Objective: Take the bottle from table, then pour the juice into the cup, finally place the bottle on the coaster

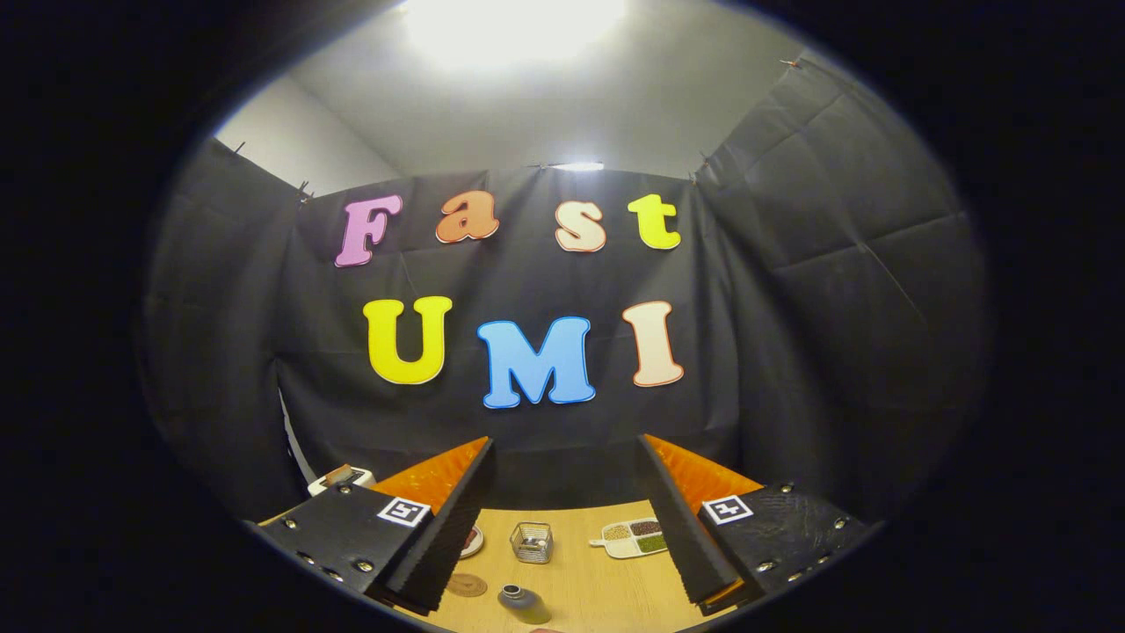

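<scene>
Two fingers of my gripper (562, 519) stand wide apart, holding and touching nothing. Between them, well below on the table (606, 580), sits the bottle (524, 604), with the coaster (466, 585) just beside it and the cup (532, 542) beyond. I judge I should descend straight, centre the bottle's body between my pads, then close squarely.

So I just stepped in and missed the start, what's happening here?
A handheld gripper hangs above a wooden table with its jaws wide open and nothing between them. Below, between the jaws, stands the bottle, not yet picked up. A small wire-frame cup sits beyond it, a round coaster lies beside the bottle, and a divided tray of grains rests further off. Pouring has not begun.
</scene>
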